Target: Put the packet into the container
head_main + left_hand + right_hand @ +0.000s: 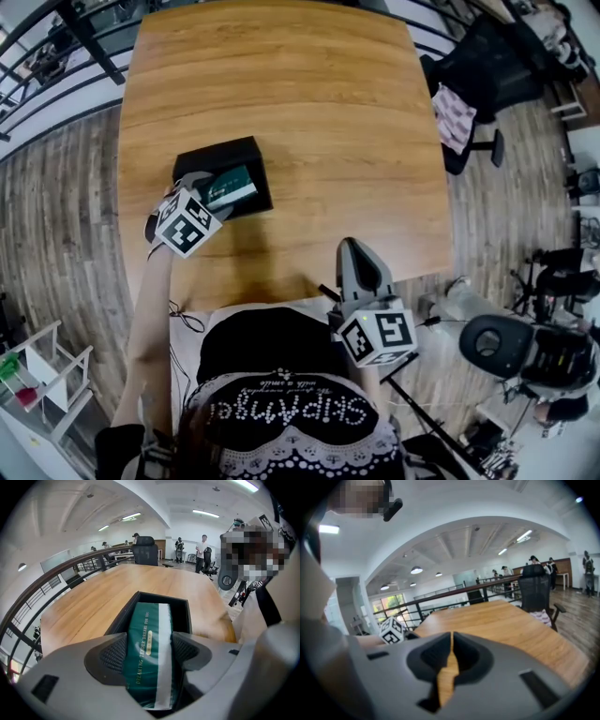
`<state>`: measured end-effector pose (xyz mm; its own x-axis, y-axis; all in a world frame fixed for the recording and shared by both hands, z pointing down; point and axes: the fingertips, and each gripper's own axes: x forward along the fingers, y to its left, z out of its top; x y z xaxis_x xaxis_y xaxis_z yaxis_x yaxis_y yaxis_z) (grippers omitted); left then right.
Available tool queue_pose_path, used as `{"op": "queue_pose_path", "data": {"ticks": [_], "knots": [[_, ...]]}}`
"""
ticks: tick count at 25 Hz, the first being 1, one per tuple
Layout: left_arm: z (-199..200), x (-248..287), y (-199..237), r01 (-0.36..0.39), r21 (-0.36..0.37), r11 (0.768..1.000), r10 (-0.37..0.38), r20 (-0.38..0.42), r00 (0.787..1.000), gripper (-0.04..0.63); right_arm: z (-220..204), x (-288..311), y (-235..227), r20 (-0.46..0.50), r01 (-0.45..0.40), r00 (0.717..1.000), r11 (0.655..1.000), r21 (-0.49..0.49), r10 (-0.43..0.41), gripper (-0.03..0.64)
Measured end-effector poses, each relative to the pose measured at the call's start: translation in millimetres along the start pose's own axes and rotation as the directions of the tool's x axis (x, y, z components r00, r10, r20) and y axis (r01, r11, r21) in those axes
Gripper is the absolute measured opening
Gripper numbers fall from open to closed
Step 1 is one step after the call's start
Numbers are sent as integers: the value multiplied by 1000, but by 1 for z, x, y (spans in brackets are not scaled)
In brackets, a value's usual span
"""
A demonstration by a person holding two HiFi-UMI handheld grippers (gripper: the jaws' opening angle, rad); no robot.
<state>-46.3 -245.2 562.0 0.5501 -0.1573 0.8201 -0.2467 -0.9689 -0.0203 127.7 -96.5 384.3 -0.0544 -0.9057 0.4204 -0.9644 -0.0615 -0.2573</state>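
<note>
A dark green packet (149, 648) with a white stripe and gold print is clamped between the jaws of my left gripper (149, 654). Its far end lies over the open black container (183, 616). In the head view the packet (225, 188) sits tilted in the black container (214, 155) on the wooden table, with the left gripper (199, 201) at the box's near left corner. My right gripper (356, 265) hovers over the table's near edge, jaws shut with nothing between them (451, 654).
The wooden table (319, 103) stretches away beyond the box. A black office chair (483, 66) with a patterned cloth stands at the table's right side. Railings run along the left. Several people stand far off in the room (202, 550).
</note>
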Motion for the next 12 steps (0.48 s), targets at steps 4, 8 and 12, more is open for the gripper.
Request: {"op": "queue_pose_path", "data": {"ticks": [4, 8, 12], "knots": [[2, 0, 1, -3, -1, 1000, 3, 1, 1000, 327, 1, -4, -2, 8, 5, 1000, 1000, 0, -5, 38], [2, 1, -1, -6, -1, 1000, 6, 7, 1000, 327, -1, -11, -4, 15, 16, 1000, 1000, 2, -16, 38], [2, 1, -1, -10, -4, 1000, 10, 12, 1000, 327, 0, -15, -5, 23, 24, 999, 1000, 6, -24, 38]]}}
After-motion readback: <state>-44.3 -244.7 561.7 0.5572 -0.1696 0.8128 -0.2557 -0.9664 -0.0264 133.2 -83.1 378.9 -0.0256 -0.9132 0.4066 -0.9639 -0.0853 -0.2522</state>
